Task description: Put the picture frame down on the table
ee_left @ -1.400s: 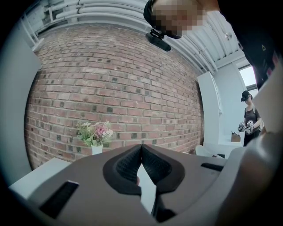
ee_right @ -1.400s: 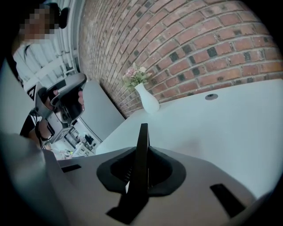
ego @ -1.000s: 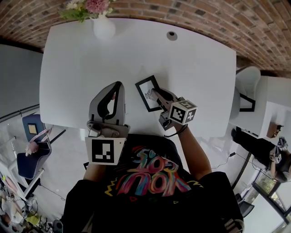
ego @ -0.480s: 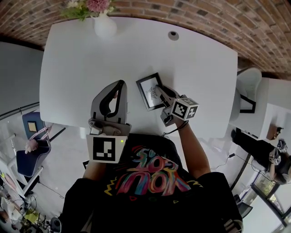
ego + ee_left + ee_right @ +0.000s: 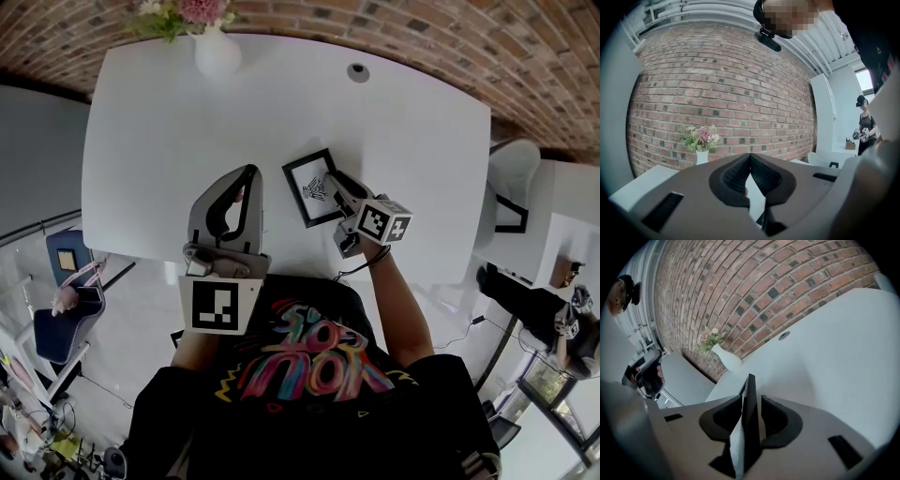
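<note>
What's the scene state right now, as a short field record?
picture frame: black, between the jaws of the right gripper, low over the white table; touchdown unclear
right gripper: jaws have just been opening, gap beside the frame, not pressing
left gripper: shut, empty, to the frame's left
background: flower vase at table's far edge

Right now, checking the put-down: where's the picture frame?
Head view: picture frame on the table, right of centre, between the right gripper's jaws, which have just been opening.

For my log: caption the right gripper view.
Right hand-held gripper, jaws just opening, straddles the edge-on picture frame, table beyond.
</note>
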`<state>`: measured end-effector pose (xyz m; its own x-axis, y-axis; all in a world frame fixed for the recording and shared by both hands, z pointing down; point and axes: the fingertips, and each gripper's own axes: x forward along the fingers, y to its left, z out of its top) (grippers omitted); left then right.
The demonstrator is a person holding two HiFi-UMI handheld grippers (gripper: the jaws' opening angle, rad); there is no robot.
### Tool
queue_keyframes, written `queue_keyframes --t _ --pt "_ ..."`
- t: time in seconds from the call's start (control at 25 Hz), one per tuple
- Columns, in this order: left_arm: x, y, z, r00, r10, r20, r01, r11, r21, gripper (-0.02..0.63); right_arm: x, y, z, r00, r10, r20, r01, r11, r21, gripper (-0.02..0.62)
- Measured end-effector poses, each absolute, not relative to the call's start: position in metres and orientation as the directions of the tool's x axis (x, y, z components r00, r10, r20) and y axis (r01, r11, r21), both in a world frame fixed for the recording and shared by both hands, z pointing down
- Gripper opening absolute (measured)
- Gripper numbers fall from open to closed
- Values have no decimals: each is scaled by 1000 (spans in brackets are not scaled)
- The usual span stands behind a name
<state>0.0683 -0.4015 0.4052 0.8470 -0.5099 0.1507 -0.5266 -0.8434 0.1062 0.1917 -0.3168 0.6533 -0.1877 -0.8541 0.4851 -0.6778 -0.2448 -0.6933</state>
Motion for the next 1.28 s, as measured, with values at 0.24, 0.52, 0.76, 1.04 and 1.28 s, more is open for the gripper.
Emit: queue_keyframes --t 0.24,0.52,0.76,1.04,1.28 --pt "66 -403 404 849 -509 144 -525 -844 108 23 195 -313 657 -169 -836 523 -698 -273 -662 161" --pt "66 -403 402 850 -509 135 -523 -845 108 23 203 -309 661 -120 -815 567 -722 -320 -613 178" --pt "65 -401 401 850 -509 137 -524 -844 111 23 220 -299 665 -42 -788 614 -734 -393 -554 186" --pt "61 -397 397 852 -508 126 -521 -847 106 23 220 -293 661 -43 -784 620 -740 -392 -547 186" --pt "57 -392 390 857 -505 104 -515 -850 112 23 215 -291 647 -34 -795 605 -747 -382 -545 183"
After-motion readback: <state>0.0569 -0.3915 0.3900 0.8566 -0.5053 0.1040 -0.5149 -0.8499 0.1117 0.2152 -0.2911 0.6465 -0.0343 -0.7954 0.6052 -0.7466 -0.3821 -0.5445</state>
